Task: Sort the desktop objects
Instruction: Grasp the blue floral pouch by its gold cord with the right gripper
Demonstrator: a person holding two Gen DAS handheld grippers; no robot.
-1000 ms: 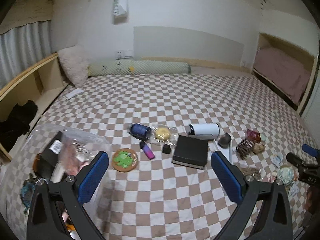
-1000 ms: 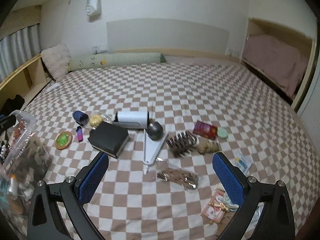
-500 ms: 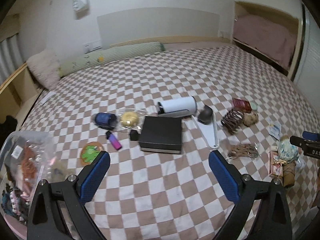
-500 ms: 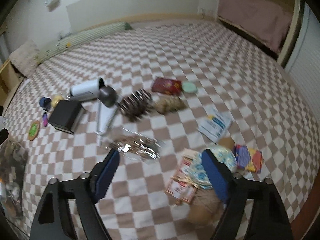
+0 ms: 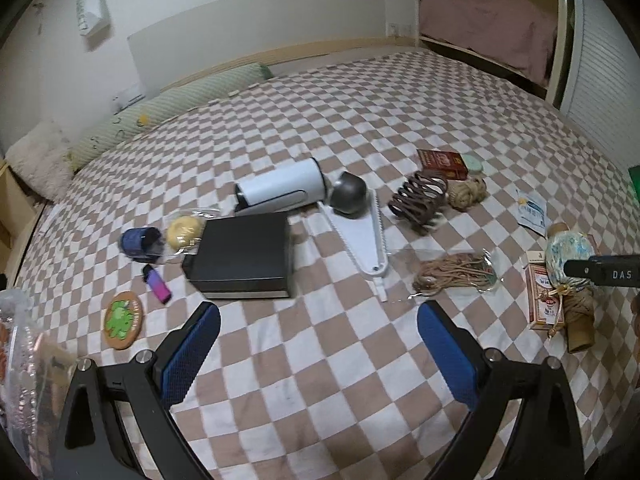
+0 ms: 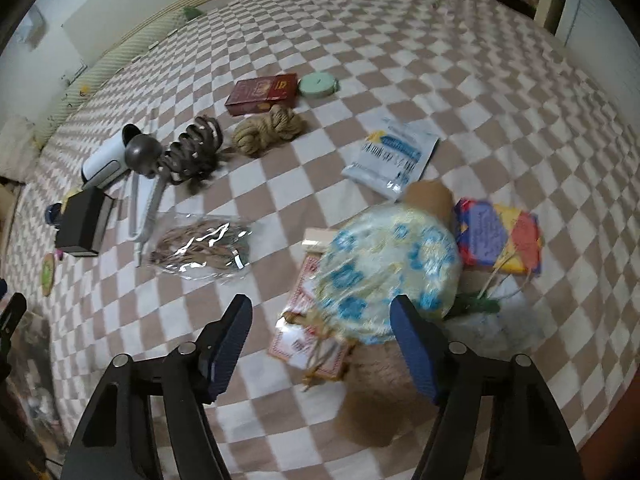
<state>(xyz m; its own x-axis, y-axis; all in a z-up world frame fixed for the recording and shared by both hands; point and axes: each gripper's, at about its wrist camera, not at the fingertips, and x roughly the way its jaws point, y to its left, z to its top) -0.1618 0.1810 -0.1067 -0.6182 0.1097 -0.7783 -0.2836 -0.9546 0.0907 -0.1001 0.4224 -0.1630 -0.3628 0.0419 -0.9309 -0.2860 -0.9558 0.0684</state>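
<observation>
Fingers (image 6: 236, 334) of right gripper (image 6: 320, 340) apart, closing; straddled blue-flowered cloth-wrapped brown bottle (image 6: 384, 272), neck pointing away; left gripper (image 5: 318, 344) apart, farther.

1. The left wrist camera looks steeply down and forward across the checkered bed (image 5: 320, 380), from some way above it, facing the far wall.
2. The right wrist camera tilts lower and sits close over the blue-patterned bundle (image 6: 384, 264).
3. Both views share the black box (image 5: 244, 256) (image 6: 80, 224), the bagged cords (image 5: 456, 274) (image 6: 204, 248) and that bundle (image 5: 568, 256).
</observation>
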